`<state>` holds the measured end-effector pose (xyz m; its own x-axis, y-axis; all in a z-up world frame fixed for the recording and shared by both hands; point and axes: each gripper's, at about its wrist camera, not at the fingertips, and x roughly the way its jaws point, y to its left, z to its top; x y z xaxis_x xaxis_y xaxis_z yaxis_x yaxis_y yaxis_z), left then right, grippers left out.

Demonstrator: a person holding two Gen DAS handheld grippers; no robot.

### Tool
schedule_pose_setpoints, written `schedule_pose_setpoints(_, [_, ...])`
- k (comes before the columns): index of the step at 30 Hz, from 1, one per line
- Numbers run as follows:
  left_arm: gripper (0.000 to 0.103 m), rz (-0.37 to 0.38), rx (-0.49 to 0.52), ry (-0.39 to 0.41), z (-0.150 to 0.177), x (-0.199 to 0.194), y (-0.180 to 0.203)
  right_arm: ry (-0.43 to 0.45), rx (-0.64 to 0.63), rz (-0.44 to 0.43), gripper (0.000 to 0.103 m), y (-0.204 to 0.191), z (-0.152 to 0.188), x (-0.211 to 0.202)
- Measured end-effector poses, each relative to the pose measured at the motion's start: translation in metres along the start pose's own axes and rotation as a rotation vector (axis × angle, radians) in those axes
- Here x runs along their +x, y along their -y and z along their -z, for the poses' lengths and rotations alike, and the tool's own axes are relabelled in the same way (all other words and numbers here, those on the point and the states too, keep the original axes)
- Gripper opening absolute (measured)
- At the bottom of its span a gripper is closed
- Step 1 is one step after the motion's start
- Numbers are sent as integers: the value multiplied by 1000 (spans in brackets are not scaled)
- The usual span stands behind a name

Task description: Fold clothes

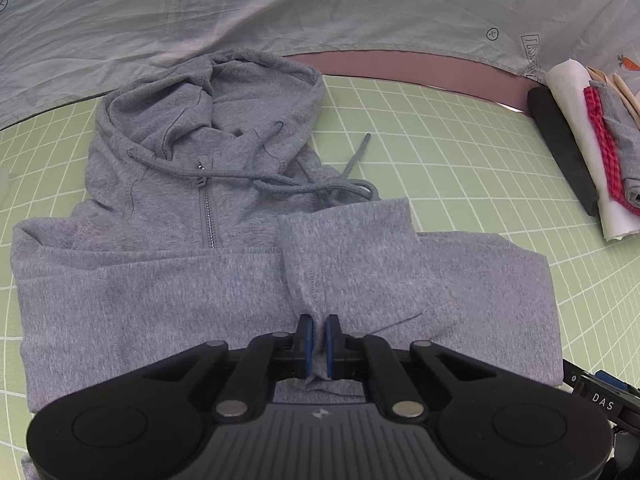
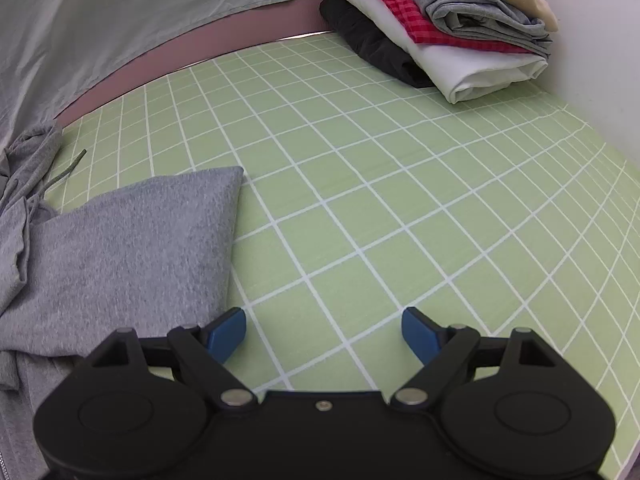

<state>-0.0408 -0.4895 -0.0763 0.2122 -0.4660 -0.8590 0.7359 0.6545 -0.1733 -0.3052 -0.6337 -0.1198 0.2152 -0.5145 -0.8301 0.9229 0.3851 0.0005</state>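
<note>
Between the left tongs (image 1: 318,344) sits a pinched hoodie (image 1: 160,280) sleeve fold; right tongs (image 2: 324,336) gape beside it.

My left gripper (image 1: 319,344) is black with blue pads, round silver pivots and a ribbed grey centre plate bearing a small logo. My right gripper (image 2: 324,334) matches it, with one centre screw.

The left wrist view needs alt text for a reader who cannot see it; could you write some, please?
The left gripper is shut on a pinch of fabric from a grey hoodie lying on a green grid mat. A stack of folded clothes sits at right.
</note>
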Motion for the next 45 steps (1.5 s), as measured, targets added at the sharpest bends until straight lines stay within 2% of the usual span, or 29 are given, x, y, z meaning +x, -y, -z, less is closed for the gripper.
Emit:
schedule_pose_setpoints(3, [2,2,-9,56,2,-15,-5,4,-1,5,86,0,0,-1])
schedule_pose_setpoints(11, [2,-88,-29,186,7,-56,-18,15,-16,4,86,-1,1,-3])
schedule_pose_setpoints(15, [2,-172,-27,276,8,-85,-26,18,-26,4,86,-2,1,-4])
schedule_pose_setpoints(20, [2,-288,-102,348,12,-113,-53,4,-50,-3,86,-7,5,-1])
schedule_pose_setpoints(28, [2,-447,-268,345,30,-131,-121,7,-108,-25,86,-20,6,-3])
schedule_pose_setpoints(37, [2,-627,-370,417,38,-156,-177,11,-157,-26,86,-30,7,-5])
schedule_pose_setpoints(41, [2,-706,-429,378,50,-147,-206,12,-181,-26,86,-34,8,-7])
schedule_pose_setpoints(45, [3,-765,-508,265,68,-124,-233,12,-197,-25,86,-36,7,-7])
